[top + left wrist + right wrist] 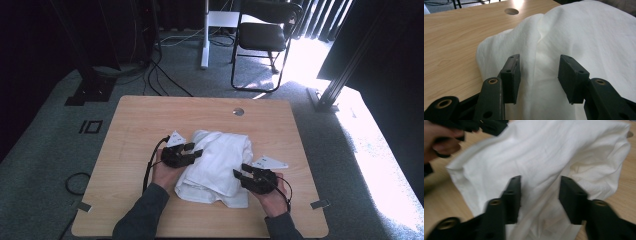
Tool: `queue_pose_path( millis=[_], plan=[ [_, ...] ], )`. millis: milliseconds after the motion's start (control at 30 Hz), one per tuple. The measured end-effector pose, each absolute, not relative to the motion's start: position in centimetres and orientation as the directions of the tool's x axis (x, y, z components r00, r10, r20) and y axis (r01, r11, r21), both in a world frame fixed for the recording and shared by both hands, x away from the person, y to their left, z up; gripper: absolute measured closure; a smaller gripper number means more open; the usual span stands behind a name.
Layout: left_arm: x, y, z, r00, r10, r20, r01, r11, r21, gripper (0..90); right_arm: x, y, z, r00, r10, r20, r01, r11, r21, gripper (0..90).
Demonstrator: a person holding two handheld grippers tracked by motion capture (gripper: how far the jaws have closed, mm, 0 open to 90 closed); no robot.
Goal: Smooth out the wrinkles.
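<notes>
High view has both hands hovering spread-jawed, left tool [192, 150] and right tool [241, 175], flanking the rumpled white cloth [220, 165] on the bench [140, 125], so I'm guessing they're lining up grabs and next need to pinch an edge.

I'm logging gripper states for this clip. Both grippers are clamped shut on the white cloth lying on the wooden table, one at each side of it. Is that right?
Not quite: neither is shut. The left gripper and the right gripper both have their jaws open over the white cloth, as each gripper view shows. The rest holds: the cloth lies on the wooden table, with a gripper at each side.
</notes>
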State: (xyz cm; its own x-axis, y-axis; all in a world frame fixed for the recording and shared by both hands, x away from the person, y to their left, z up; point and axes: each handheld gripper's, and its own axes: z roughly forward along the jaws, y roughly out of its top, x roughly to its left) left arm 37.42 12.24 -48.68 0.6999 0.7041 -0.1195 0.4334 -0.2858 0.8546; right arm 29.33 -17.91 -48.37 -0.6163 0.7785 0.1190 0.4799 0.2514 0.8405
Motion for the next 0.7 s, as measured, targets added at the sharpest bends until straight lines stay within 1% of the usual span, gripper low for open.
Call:
queue_pose_path(
  millis=[33,67,133,200,233,267,333,367,400,433,467,500,567,600,633,667,700],
  plan=[
    [37.4,12.2,-48.7,0.700,0.704,-0.119,0.433,-0.285,0.855,53.8,29.6,-17.7,-48.5,-0.621,0.777,0.106,0.477,0.267,0.837,82.2],
    [37.4,12.2,-48.7,0.700,0.704,-0.118,0.432,-0.286,0.855,53.8,29.6,-17.8,-48.3,-0.621,0.777,0.104,0.474,0.266,0.840,89.1],
    [37.4,12.2,-48.6,0.699,0.705,-0.119,0.432,-0.284,0.856,53.8,29.3,-18.5,-47.2,-0.616,0.779,0.112,0.452,0.234,0.861,89.8],
    [37.4,12.3,-48.6,0.699,0.705,-0.119,0.432,-0.283,0.857,53.8,28.8,-19.7,-46.0,-0.600,0.788,0.135,0.427,0.173,0.888,90.0],
    [37.4,12.3,-48.6,0.699,0.705,-0.119,0.432,-0.283,0.857,53.8,28.8,-19.7,-46.0,-0.600,0.788,0.135,0.427,0.173,0.888,90.0],
    [37.4,12.4,-48.6,0.697,0.707,-0.119,0.433,-0.283,0.856,53.8,28.3,-21.4,-45.0,-0.564,0.814,0.137,0.409,0.131,0.903,89.9],
    [37.3,12.4,-48.7,0.700,0.704,-0.118,0.432,-0.286,0.856,53.8,28.2,-22.5,-45.1,-0.555,0.814,0.168,0.435,0.113,0.893,89.5],
    [37.3,12.4,-48.7,0.700,0.705,-0.116,0.432,-0.288,0.855,53.8,28.2,-23.2,-45.8,-0.534,0.827,0.176,0.465,0.113,0.878,89.4],
    [37.3,12.3,-48.8,0.700,0.705,-0.118,0.434,-0.288,0.853,53.8,28.3,-23.4,-46.4,-0.511,0.846,0.154,0.481,0.132,0.867,89.3],
    [37.3,12.3,-48.8,0.701,0.704,-0.117,0.435,-0.291,0.852,53.8,28.5,-23.6,-47.5,-0.489,0.861,0.142,0.531,0.164,0.831,89.0],
    [37.3,12.3,-48.8,0.701,0.704,-0.117,0.435,-0.291,0.852,53.8,28.8,-23.8,-48.1,-0.482,0.862,0.156,0.568,0.172,0.805,88.3],
    [37.3,12.2,-48.9,0.703,0.702,-0.115,0.435,-0.296,0.850,53.8,29.0,-23.9,-49.0,-0.468,0.871,0.148,0.596,0.187,0.781,84.0],
    [37.3,12.0,-48.9,0.706,0.699,-0.110,0.434,-0.304,0.848,53.8,29.2,-23.9,-49.5,-0.450,0.883,0.132,0.614,0.199,0.763,66.6],
    [37.3,12.0,-48.9,0.706,0.699,-0.110,0.434,-0.304,0.848,53.8,29.2,-23.9,-49.5,-0.450,0.883,0.132,0.614,0.199,0.763,66.6],
    [37.2,11.6,-49.0,0.710,0.697,-0.102,0.429,-0.313,0.847,53.8,29.0,-23.8,-48.7,-0.448,0.882,0.146,0.570,0.156,0.806,58.3],
    [37.2,11.6,-49.0,0.710,0.697,-0.102,0.429,-0.313,0.847,53.8,29.0,-23.8,-48.7,-0.448,0.882,0.146,0.570,0.156,0.806,58.3],
    [37.1,11.5,-49.0,0.713,0.693,-0.105,0.430,-0.315,0.846,53.8,28.5,-23.2,-47.7,-0.448,0.885,0.127,0.519,0.142,0.843,52.4]
  ],
)
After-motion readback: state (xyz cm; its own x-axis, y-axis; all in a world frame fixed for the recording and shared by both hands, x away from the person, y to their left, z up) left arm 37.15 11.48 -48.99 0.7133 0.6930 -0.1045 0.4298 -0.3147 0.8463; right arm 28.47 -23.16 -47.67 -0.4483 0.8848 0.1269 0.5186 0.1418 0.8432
